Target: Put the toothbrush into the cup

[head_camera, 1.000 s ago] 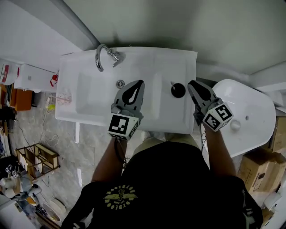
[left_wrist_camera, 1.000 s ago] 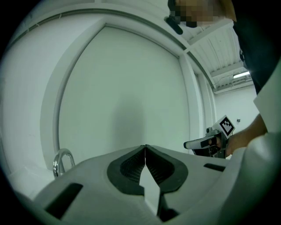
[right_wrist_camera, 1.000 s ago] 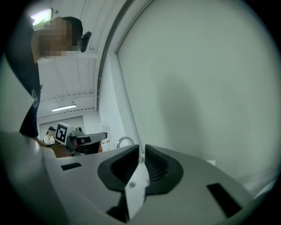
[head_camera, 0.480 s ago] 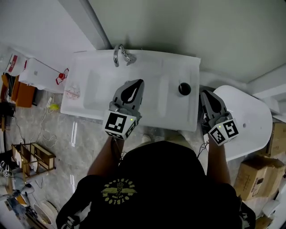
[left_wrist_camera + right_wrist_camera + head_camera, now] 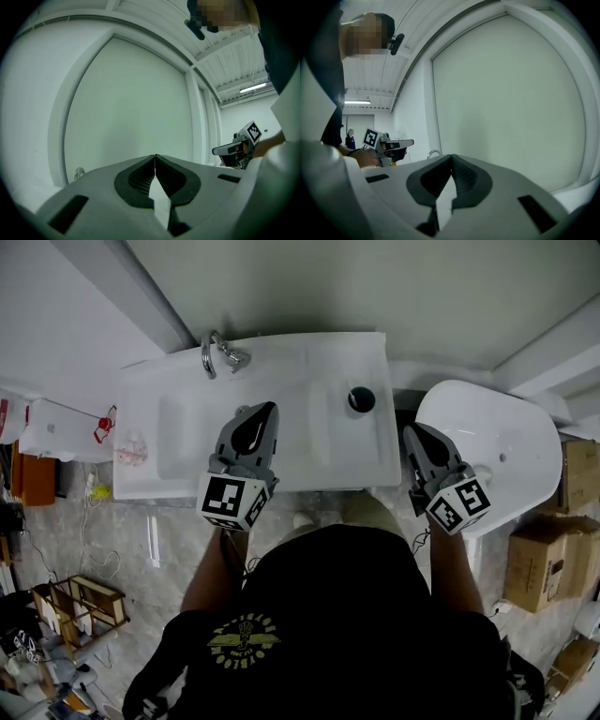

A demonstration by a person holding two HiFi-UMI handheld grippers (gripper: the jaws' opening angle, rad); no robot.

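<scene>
1. Head view: the left gripper (image 5: 269, 409) hangs over the front half of the white sink (image 5: 291, 362) with its jaws pressed together on nothing. The right gripper (image 5: 410, 432), likewise closed and empty, sits off the sink's right edge, between it and the white toilet (image 5: 506, 427). Each carries a cube with a black-and-white square marker. The dark cup (image 5: 361, 399) stands on the sink's flat right ledge, towards the back and apart from both grippers. The toothbrush cannot be made out. A chrome faucet (image 5: 217, 354) curves at the back left. The person's black shirt (image 5: 328, 596) bears a yellow emblem (image 5: 242, 641), and its lettering is too small to read. Cardboard boxes (image 5: 548, 559) lie on the floor at the right.
2. Left gripper view: the jaw tips meet with no gap and hold nothing. A pale wall (image 5: 131, 103) fills the view ahead, and the right gripper shows at the right edge with its marker cube.
3. Right gripper view: the jaws are closed tip to tip and empty. The left gripper and its marker cube show at the left, with the faucet just beyond.
</scene>
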